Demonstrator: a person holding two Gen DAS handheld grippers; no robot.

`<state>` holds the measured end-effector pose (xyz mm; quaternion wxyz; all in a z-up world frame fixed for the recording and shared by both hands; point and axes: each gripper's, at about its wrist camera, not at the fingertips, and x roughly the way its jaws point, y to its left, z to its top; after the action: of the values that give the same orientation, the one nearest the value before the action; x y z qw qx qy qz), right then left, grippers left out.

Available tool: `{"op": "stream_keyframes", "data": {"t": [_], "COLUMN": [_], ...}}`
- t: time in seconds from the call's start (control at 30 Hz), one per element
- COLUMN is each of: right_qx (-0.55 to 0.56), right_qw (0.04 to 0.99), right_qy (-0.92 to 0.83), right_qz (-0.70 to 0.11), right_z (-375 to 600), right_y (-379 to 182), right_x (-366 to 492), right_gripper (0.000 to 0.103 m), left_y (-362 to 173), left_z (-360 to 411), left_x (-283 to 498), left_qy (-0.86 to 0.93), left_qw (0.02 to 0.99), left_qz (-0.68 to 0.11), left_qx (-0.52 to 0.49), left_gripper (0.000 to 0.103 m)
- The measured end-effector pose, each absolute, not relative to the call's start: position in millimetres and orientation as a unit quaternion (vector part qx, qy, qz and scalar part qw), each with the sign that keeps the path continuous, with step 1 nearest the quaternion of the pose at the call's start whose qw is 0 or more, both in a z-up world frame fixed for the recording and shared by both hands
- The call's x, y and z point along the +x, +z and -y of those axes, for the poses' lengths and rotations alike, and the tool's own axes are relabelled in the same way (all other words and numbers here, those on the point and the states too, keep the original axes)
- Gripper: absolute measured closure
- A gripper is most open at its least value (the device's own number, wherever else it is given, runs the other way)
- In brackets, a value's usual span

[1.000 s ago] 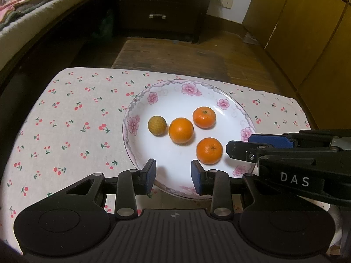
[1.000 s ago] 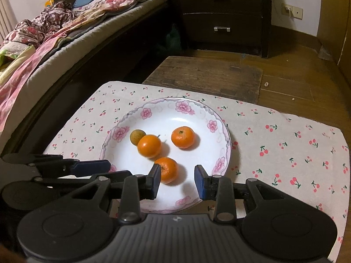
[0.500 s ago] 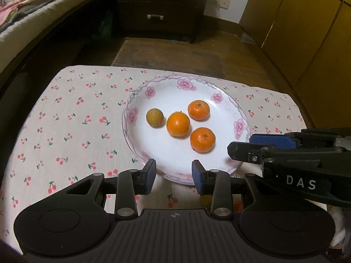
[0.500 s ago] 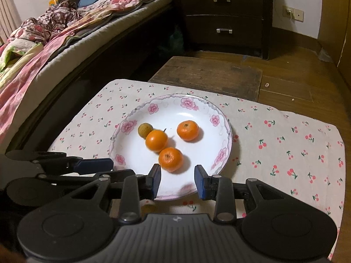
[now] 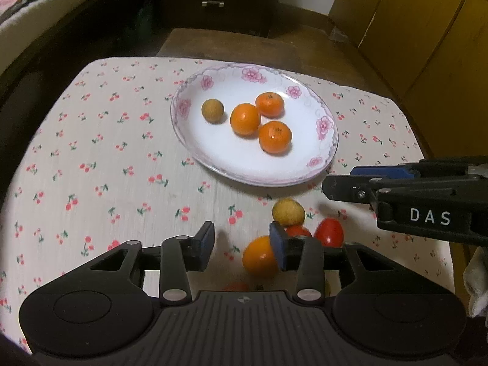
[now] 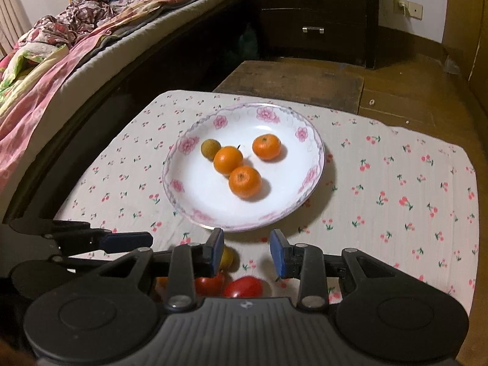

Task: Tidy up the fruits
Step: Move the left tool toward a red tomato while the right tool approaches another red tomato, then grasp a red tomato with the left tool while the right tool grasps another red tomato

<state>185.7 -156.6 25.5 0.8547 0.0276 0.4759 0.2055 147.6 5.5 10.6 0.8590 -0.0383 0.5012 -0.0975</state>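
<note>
**Four fruits on the plate, more waiting on the cloth**

My left gripper [image 5: 241, 242] is opening its jaws. Nothing is pinched between them. An orange fruit [image 5: 259, 259] sits just under my right-hand pad, partly hidden by it. My right gripper [image 6: 247, 250] has a gap between its jaws too, and it holds nothing. The log has it near its tightest, but I can see bare cloth between the pads.

Close to my fingers, near the front edge of the table, there is a little heap of fruit. I see a small yellow fruit [image 5: 288, 212] and two red fruits [image 5: 328, 232] beside the orange one. I think these are what is left to do.

Farther out, near the middle of the table, is the flowered plate [image 5: 326, 125]. It has three oranges [image 5: 245, 119] and one small brown fruit [image 5: 212, 110] in it. So I think the job is about half done.

The table wears a cherry tablecloth [image 5: 91, 152]. Past it is a wooden floor [image 6: 396, 91], a dark dresser [image 6: 311, 15] by the wall, and a bed [image 6: 45, 76] with messy blankets on the left.
</note>
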Motion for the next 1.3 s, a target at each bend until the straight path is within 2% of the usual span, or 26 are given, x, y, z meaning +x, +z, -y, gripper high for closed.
{"op": "stream_keyframes", "data": {"t": [0.53, 1.17, 1.3], "right_qx": [0.028, 0.023, 0.028], "right_qw": [0.845, 0.827, 0.823], "right_qy": [0.212, 0.217, 0.215], "right_qz": [-0.489, -0.518, -0.525], "right_z": [157, 155, 155], "right_y": [19, 5, 2], "right_x": [177, 176, 177], "right_gripper": [0.063, 0.063, 0.063], "left_y": [19, 9, 7], "left_z": [-14, 2, -2], "left_x": [127, 108, 110], "left_qy": [-0.124, -0.162, -0.165], "left_qw": [0.858, 0.856, 0.853], "left_qz": [-0.495, -0.489, -0.495], "left_qx": [-0.058, 0.028, 0.026], "left_gripper": [0.053, 0.054, 0.049]}}
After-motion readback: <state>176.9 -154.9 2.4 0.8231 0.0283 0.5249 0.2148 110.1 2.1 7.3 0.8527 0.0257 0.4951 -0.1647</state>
